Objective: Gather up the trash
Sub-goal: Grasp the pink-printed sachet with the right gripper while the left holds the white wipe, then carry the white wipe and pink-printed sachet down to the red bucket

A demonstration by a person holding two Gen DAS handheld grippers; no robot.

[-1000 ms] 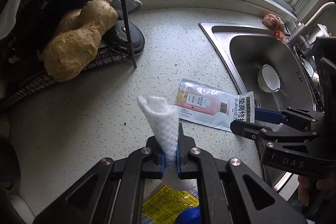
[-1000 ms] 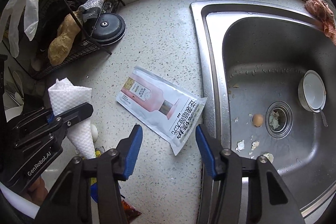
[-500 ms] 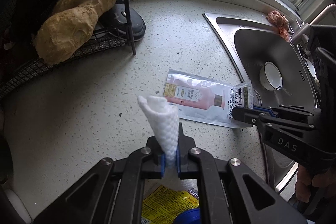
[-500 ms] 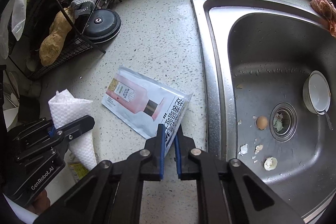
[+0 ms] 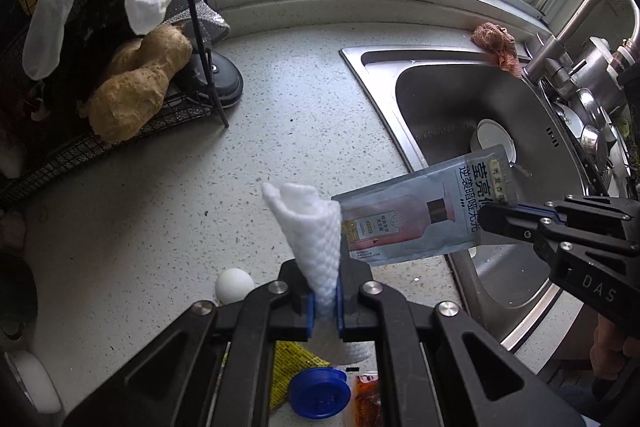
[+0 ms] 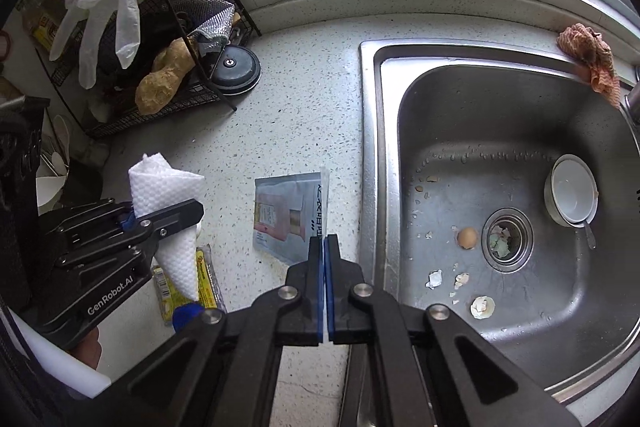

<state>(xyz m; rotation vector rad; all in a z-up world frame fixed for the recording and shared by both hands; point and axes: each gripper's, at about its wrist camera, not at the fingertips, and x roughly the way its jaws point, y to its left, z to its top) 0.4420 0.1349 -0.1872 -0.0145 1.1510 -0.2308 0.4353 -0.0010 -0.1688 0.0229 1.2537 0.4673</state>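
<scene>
My left gripper (image 5: 323, 303) is shut on a rolled white paper towel (image 5: 308, 227) that sticks up from its pads above the speckled counter. In the right wrist view, that left gripper (image 6: 196, 209) and the paper towel (image 6: 168, 187) show at the left. My right gripper (image 6: 324, 241) is shut on one edge of a pink and grey shampoo sachet (image 6: 286, 215). The sachet hangs off the counter, close to the sink rim. From the left wrist, the sachet (image 5: 416, 223) floats just right of the towel, pinched by the right gripper (image 5: 490, 217).
A steel sink (image 6: 370, 147) holds a white bowl (image 6: 572, 191) and several eggshell pieces (image 6: 467, 237). Below my left gripper lie a white egg (image 5: 234, 285), a yellow wrapper (image 5: 294, 357) and a blue cap (image 5: 320, 393). A wire rack with ginger (image 5: 136, 95) stands at the left.
My right gripper shut on the sachet's edge and raised it off the counter. Both grippers rose, and the left one kept its hold on the paper towel.
</scene>
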